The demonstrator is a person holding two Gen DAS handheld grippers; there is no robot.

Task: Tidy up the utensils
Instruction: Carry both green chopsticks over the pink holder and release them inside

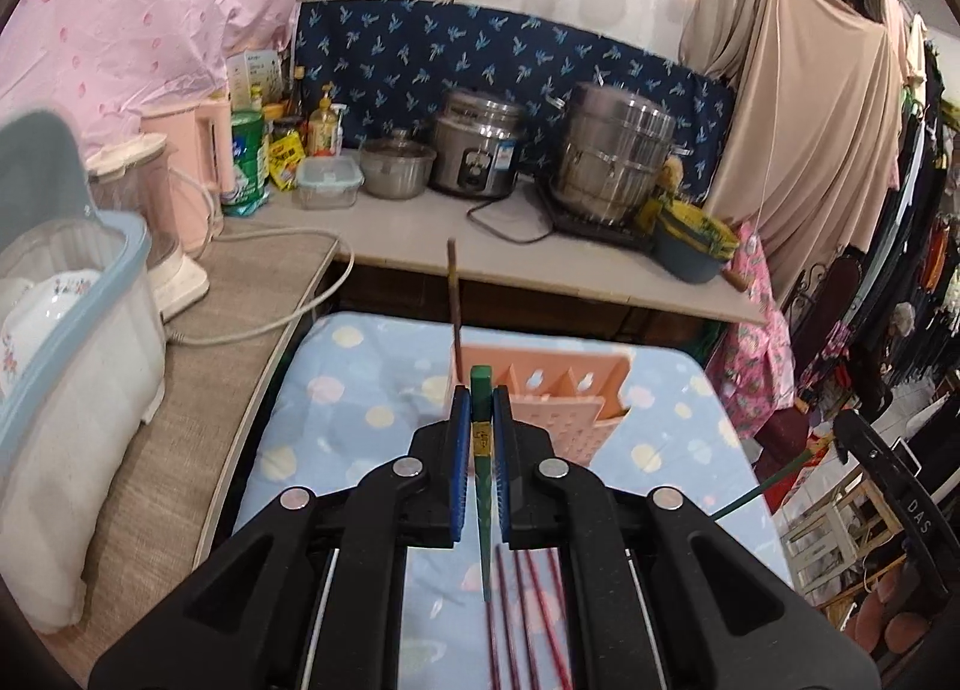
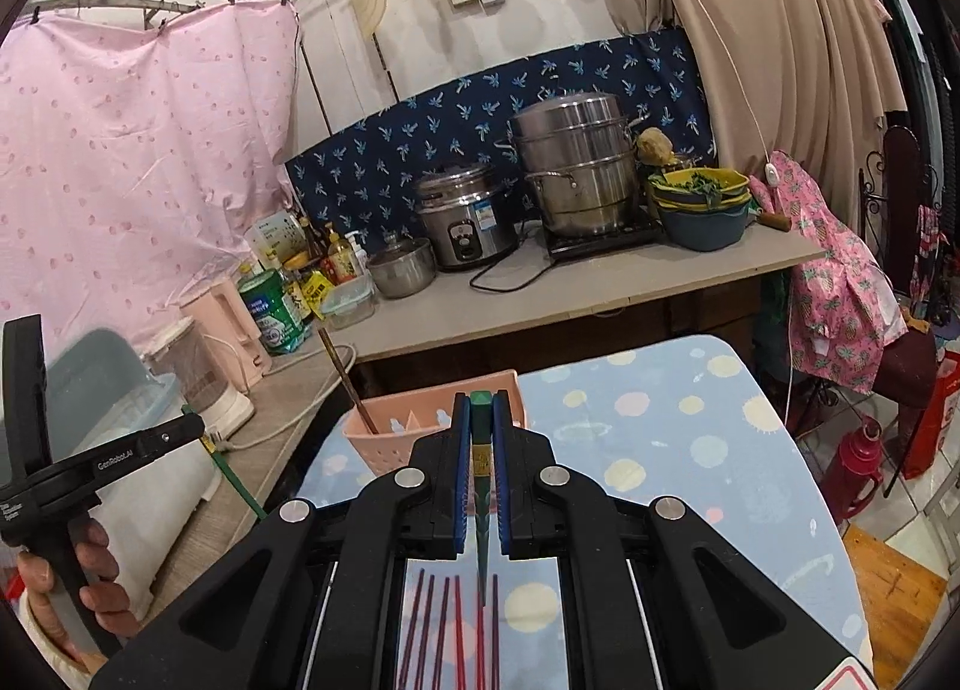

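My left hand-held gripper (image 1: pixel 482 411) is pressed together on a green chopstick (image 1: pixel 483 486), which stands between the blue pads (image 1: pixel 459 474) with its thick end poking out in front and its thin end pointing back toward the camera. My right hand-held gripper (image 2: pixel 482 414) pinches a second green chopstick (image 2: pixel 480 486) in the same way. Just ahead of both hand-held grippers stands the pink utensil holder (image 1: pixel 558 396) on the bench with the blue dotted cloth (image 1: pixel 336 390); from the right wrist view this holder (image 2: pixel 396 438) is ahead and a little to the left. One brown chopstick (image 1: pixel 453 300) is already upright in its left compartment, leaning slightly. Under and behind the fingers, several dark red chopsticks (image 1: pixel 528 612) lie flat on the cloth, side by side. Far left of my right hand-held gripper I see a hand (image 2: pixel 90 588) around a black handle. Beyond the holder, the kitchen counter (image 1: pixel 420 234) carries steel pots.
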